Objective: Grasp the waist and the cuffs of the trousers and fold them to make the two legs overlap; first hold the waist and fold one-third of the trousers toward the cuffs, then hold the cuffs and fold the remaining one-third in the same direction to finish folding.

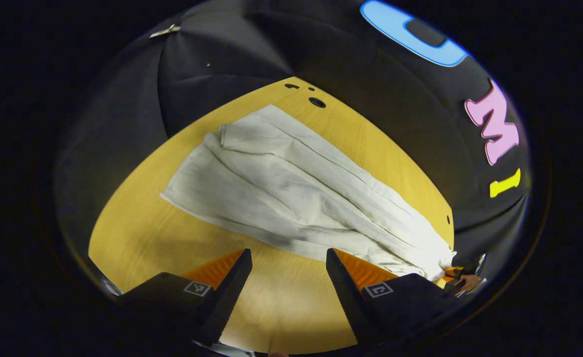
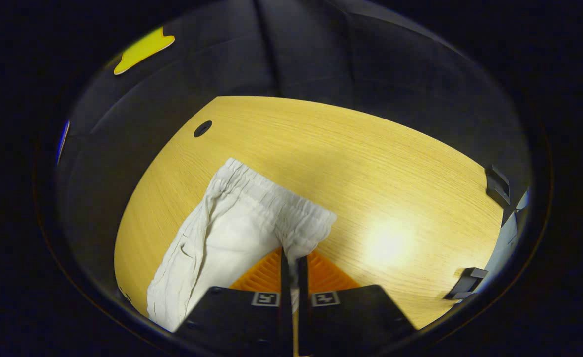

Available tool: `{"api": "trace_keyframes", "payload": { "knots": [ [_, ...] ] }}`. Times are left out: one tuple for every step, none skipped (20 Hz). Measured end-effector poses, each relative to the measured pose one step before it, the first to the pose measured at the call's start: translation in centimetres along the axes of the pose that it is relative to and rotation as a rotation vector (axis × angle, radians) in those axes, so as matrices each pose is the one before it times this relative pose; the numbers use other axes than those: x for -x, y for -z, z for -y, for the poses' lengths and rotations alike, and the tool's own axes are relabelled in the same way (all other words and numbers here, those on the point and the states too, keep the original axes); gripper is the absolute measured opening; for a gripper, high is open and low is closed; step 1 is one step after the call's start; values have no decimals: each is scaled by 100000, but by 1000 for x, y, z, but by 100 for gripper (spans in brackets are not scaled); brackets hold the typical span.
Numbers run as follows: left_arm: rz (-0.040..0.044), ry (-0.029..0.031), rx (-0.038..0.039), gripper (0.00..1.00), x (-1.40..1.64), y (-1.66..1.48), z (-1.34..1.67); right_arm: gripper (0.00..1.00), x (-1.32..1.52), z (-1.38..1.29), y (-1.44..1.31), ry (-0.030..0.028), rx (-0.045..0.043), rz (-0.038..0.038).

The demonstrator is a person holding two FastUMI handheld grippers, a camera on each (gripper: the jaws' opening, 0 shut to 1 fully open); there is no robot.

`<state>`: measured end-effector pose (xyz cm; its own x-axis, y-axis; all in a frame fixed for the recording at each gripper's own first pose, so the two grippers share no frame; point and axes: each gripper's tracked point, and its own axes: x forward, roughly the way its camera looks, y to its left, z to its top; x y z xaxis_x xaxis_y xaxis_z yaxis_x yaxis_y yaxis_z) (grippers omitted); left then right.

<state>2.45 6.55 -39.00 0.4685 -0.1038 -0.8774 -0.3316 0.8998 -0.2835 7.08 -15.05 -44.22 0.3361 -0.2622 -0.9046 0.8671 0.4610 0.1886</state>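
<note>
Trousers (image 1: 291, 198) flat on table (image 2: 395, 163); right claw (image 2: 291, 258) pinches the waistband, left claw (image 1: 289, 263) gapes wide, empty

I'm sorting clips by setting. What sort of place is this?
Likely a staged recording booth, not a home: black cloth walls enclose a bare wooden table, where white trousers are handled by hand-held grippers, right gripper.

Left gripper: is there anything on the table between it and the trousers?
Nothing visible. The left gripper hangs open over bare table, and the trousers lie just ahead of its jaws. The right gripper is shut on the waist.
</note>
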Motion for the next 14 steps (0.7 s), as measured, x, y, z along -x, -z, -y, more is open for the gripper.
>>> {"api": "trace_keyframes", "payload": {
  "knots": [
    [186,691,4420,96,-522,-184,-62,6,-49,-39,268,-1006,554,-583],
    [309,782,4850,96,-674,-189,-54,6,-25,-39,-194,-695,17,770],
    [299,674,5259,96,-517,-536,34,6,53,-16,39,-752,-356,-273],
    [2215,1087,4857,91,-322,-955,294,6,-79,-17,12,-462,-603,-148],
    [2115,1458,4213,94,-431,-1129,419,6,-17,-59,-27,-352,-652,-77],
    [1687,-125,3350,91,-385,-756,18,6,8,30,77,-313,-176,-430],
    [1552,415,3161,95,-357,-800,256,6,-45,-27,3,-311,447,145],
    [1768,56,3092,95,-450,-545,165,6,48,63,13,-241,454,-305],
    [1425,232,3273,90,-305,-592,266,6,-51,-12,3,-158,172,-1],
    [1401,25,2844,90,-348,-633,343,6,79,37,-47,-7,-64,-50],
    [844,-261,2426,90,-398,-534,247,6,-87,-24,58,62,5,-47],
    [940,-119,1311,90,-559,-378,167,6,20,8,-24,87,92,286],
    [-149,-677,299,90,-562,-26,118,6,15,-40,4,33,344,199],
    [697,-662,-171,91,-845,37,292,6,79,77,-24,-63,619,448]
  ]
}}
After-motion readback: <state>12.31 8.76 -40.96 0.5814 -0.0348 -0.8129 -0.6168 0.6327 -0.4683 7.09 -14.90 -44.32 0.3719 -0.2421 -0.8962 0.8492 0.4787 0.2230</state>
